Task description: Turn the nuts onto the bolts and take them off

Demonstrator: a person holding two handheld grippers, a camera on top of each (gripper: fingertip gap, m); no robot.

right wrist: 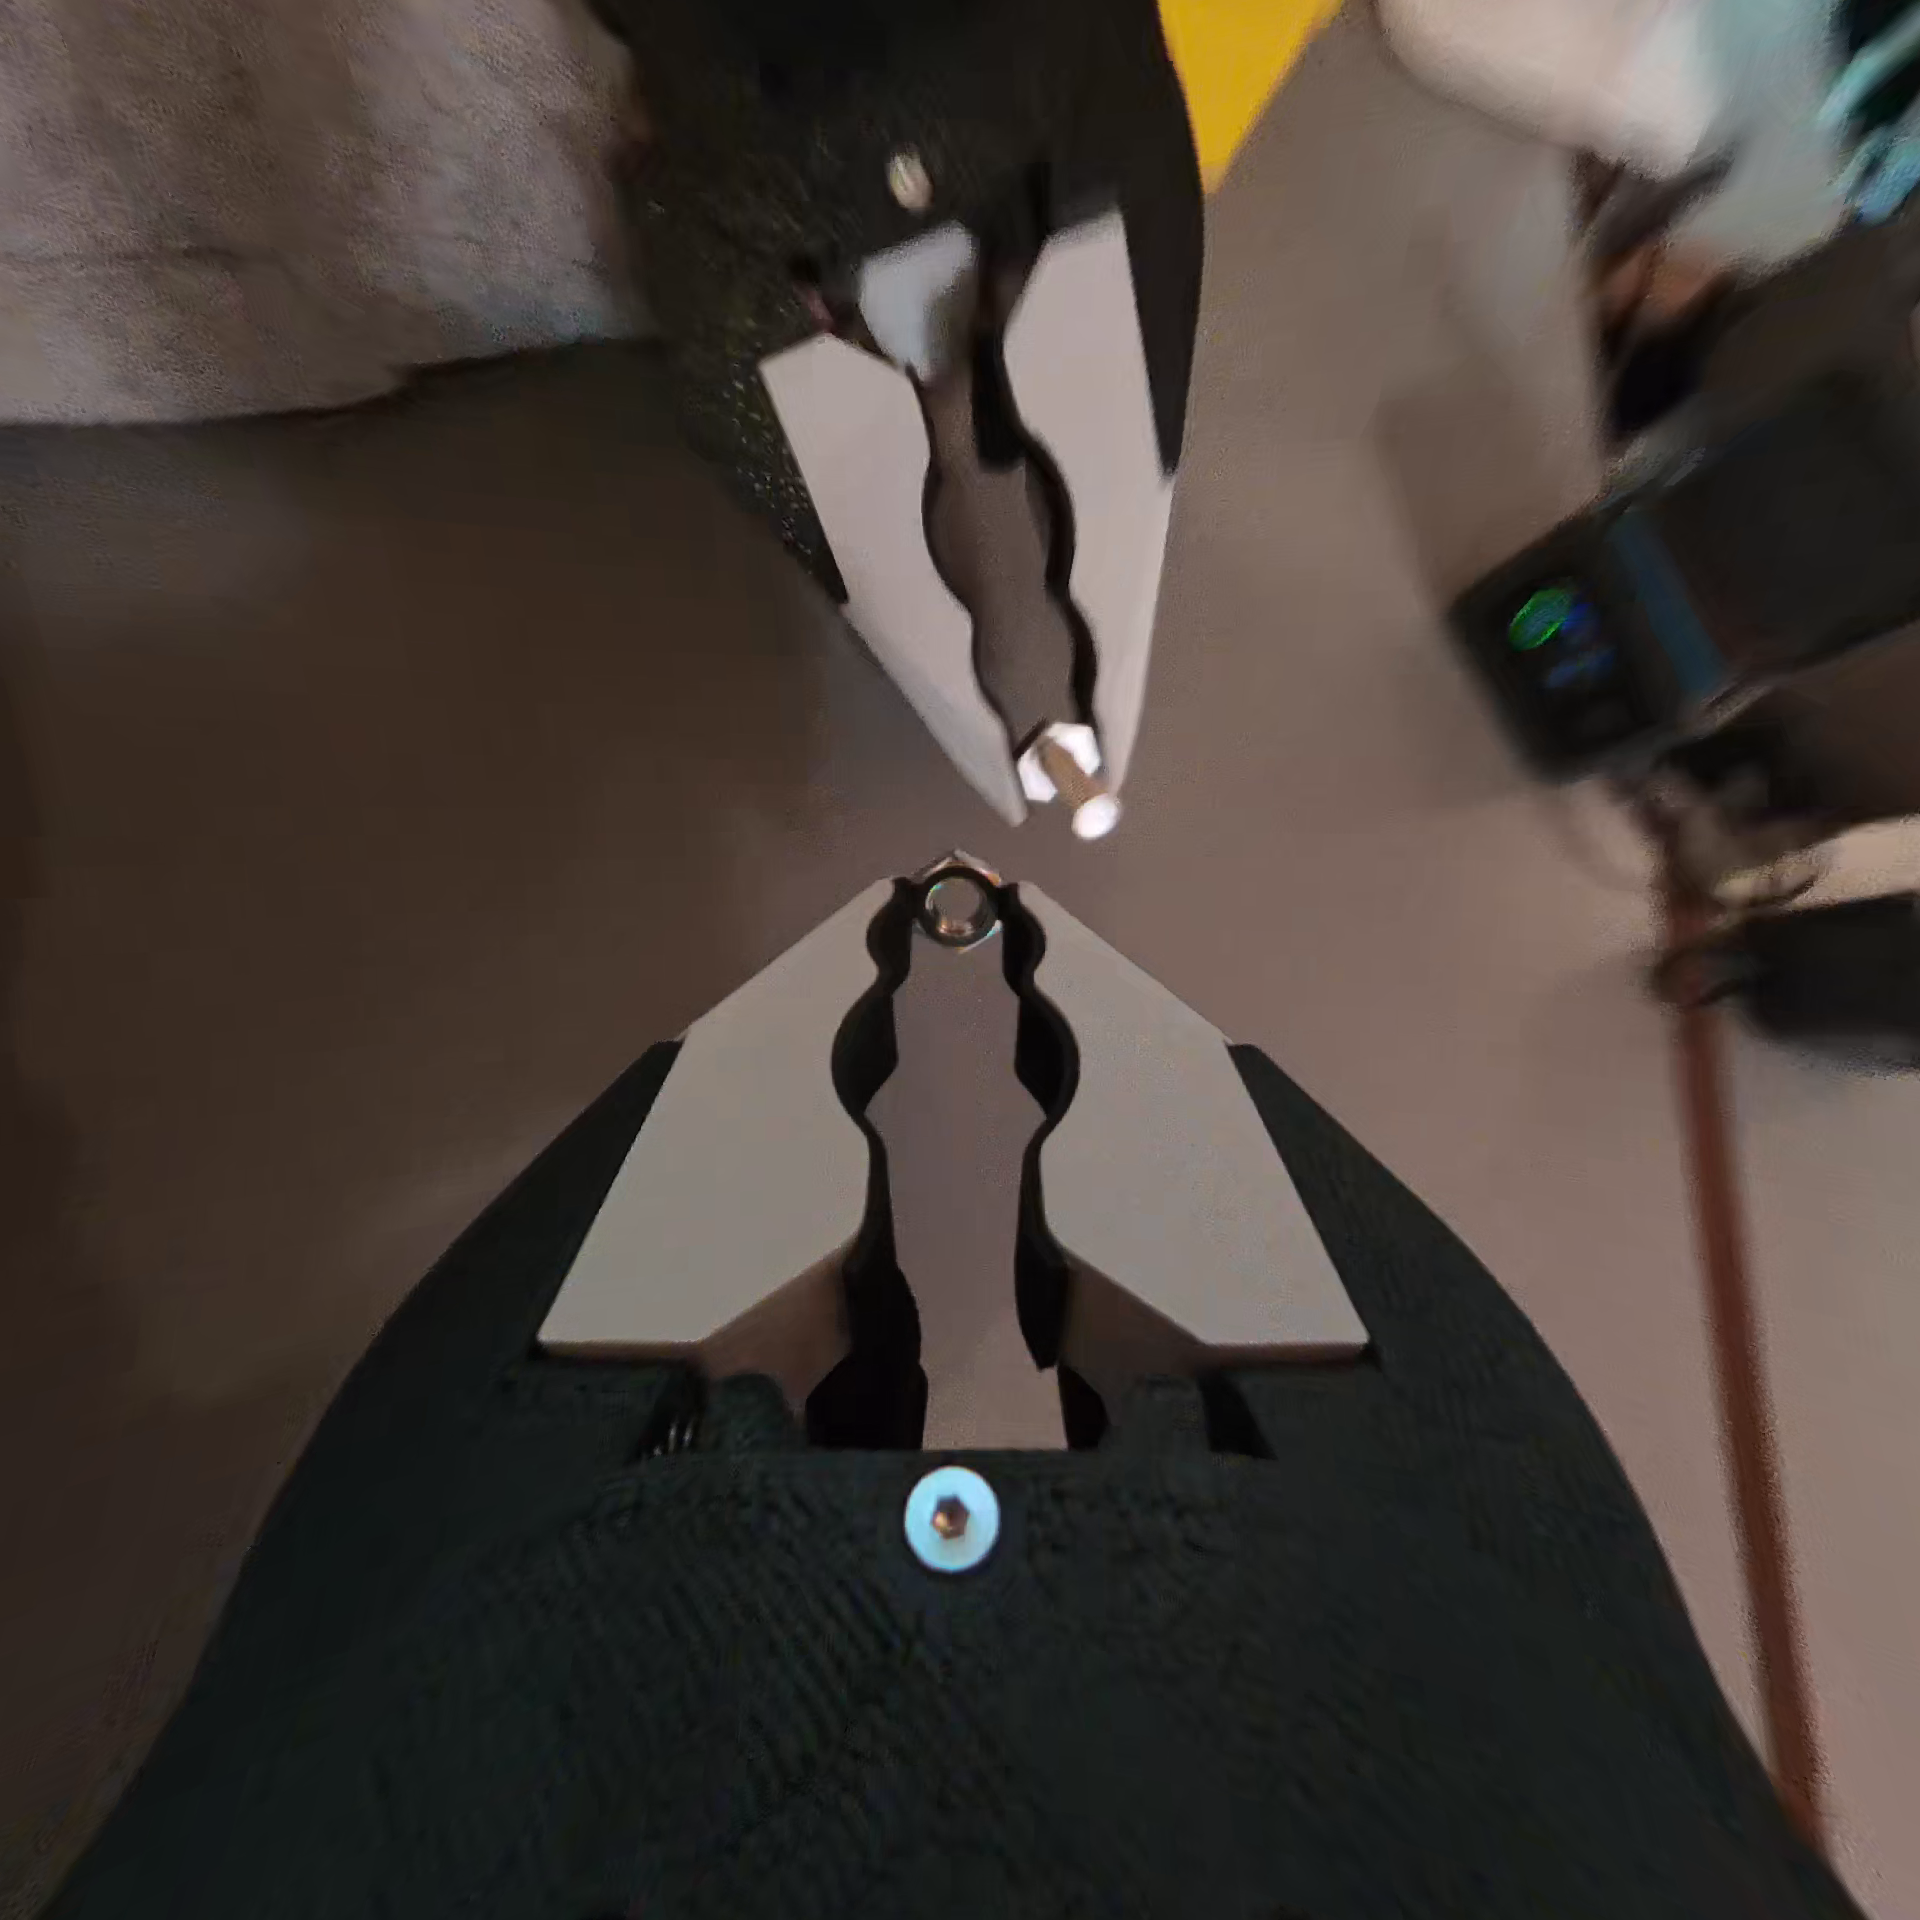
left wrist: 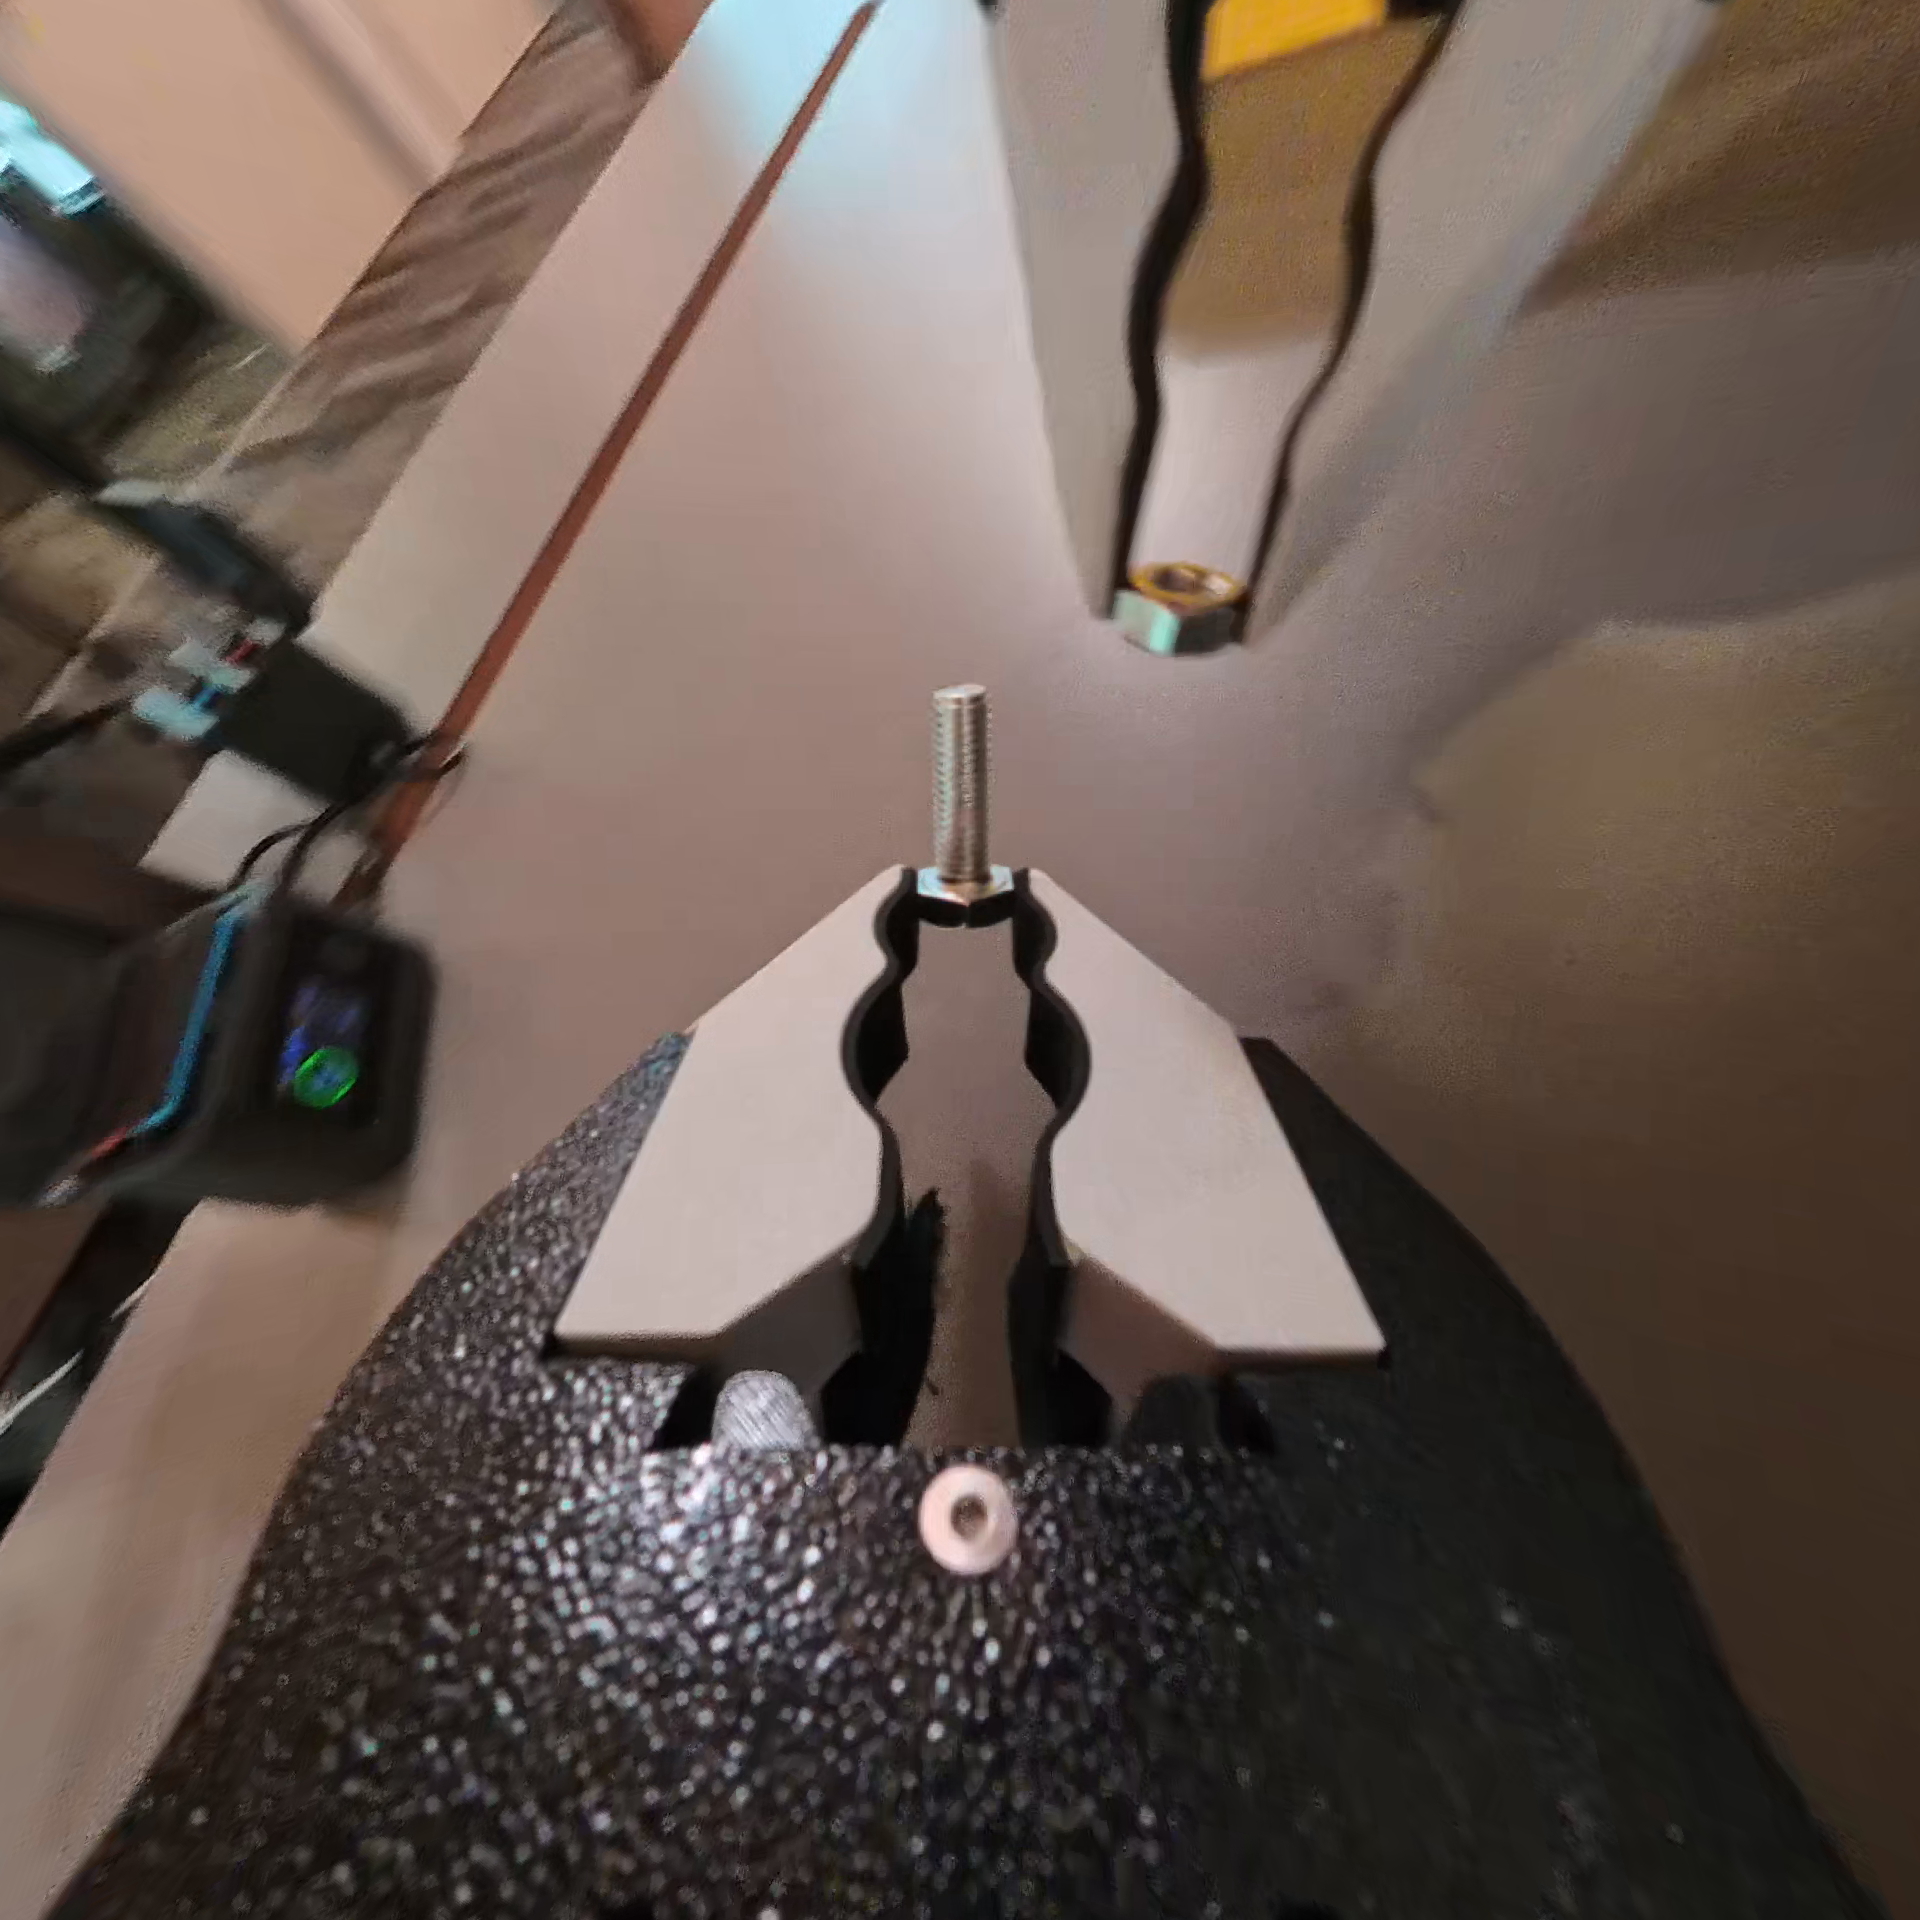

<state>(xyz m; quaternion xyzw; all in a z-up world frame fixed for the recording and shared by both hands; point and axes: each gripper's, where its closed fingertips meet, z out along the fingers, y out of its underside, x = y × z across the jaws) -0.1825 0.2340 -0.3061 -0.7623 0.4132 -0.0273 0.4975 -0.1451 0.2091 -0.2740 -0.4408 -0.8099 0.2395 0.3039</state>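
My left gripper (left wrist: pixel 961 902) is shut on the hex head of a silver bolt (left wrist: pixel 960 779), whose threaded shaft points forward. My right gripper (right wrist: pixel 956 909) is shut on a silver hex nut (right wrist: pixel 956 914), its hole facing the camera. In the left wrist view the right gripper (left wrist: pixel 1179 623) comes in from the top with the nut (left wrist: pixel 1176 615) a short way beyond and to the right of the bolt tip. In the right wrist view the left gripper (right wrist: pixel 1065 784) comes in from above with the bolt (right wrist: pixel 1081 795) just above the nut. Nut and bolt are apart.
A grey tabletop (left wrist: pixel 1558 935) lies under both grippers. A dark device with a lit screen (left wrist: pixel 322 1049) and cables sits at the table's left edge; it also shows in the right wrist view (right wrist: pixel 1579 644). A yellow object (left wrist: pixel 1288 31) is far behind.
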